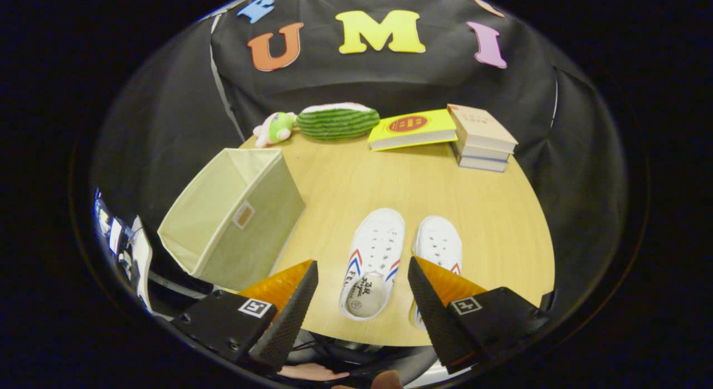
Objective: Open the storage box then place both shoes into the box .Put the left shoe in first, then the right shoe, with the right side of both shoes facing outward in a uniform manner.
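White left shoe [372, 263] lies between the spread, empty jaws of the gripper [362, 277]; right shoe [437, 244] just beside it. Further left on the wooden worktop [390, 177], the pale fabric storage box [231, 216] stands tilted, open, nothing visible inside.

The right shoe [438, 245] was partly hidden: its heel end sat behind the right finger [431, 302] of the gripper [362, 277], whose fingers stood wide apart, holding nothing. The left shoe [372, 263] had side lettering too small to read. The box [234, 213] at mid-left hid its own inside floor and far corner. Clutter at lower left, past the table [473, 210] edge, was too warped to tell. Hand bits at the bottom centre were cut off. Book [412, 128] cover print was too small.
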`<action>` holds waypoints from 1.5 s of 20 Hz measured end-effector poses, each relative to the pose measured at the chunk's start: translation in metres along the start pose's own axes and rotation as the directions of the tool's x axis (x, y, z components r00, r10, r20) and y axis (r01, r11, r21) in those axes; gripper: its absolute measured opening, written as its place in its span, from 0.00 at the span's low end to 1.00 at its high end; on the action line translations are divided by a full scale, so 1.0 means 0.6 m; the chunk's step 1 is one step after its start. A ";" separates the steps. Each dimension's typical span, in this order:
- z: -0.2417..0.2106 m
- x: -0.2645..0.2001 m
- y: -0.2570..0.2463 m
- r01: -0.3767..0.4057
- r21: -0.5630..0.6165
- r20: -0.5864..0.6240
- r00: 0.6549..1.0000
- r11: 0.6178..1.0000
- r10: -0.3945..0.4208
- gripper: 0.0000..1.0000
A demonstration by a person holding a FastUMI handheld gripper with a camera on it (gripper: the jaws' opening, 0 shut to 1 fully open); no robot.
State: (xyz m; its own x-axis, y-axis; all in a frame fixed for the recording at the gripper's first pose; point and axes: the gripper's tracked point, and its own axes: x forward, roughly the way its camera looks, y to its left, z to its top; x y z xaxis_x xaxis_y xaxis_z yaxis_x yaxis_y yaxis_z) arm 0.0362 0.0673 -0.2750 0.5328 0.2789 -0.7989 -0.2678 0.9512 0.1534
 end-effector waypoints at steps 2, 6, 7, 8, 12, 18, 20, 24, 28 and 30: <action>-0.015 0.023 -0.013 0.003 0.022 -0.044 0.999 1.000 -0.002 1.00; -0.050 0.067 -0.041 0.024 0.054 -0.128 0.992 0.998 -0.017 1.00; -0.059 0.077 -0.045 0.023 0.063 -0.151 0.988 0.998 -0.013 1.00; -0.068 0.084 -0.046 0.019 0.072 -0.171 0.985 0.997 -0.006 1.00; -0.081 0.109 -0.054 0.006 0.077 -0.228 0.974 0.997 0.011 0.98; -0.101 0.152 -0.059 -0.004 0.147 -0.286 0.957 0.989 0.046 0.82; -0.107 0.161 -0.058 -0.012 0.194 -0.302 0.951 0.981 0.071 0.68; -0.108 0.169 -0.054 -0.043 0.313 -0.305 0.942 0.949 0.143 0.36; -0.107 0.168 -0.060 -0.038 0.405 -0.276 0.947 0.914 0.162 0.15; -0.107 0.167 -0.062 -0.045 0.432 -0.263 0.949 0.901 0.174 0.07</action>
State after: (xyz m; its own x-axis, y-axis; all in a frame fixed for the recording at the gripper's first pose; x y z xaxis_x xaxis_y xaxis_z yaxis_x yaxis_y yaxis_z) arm 0.0479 0.0515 -0.3983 0.2478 0.3949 -0.8847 0.0817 0.9014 0.4253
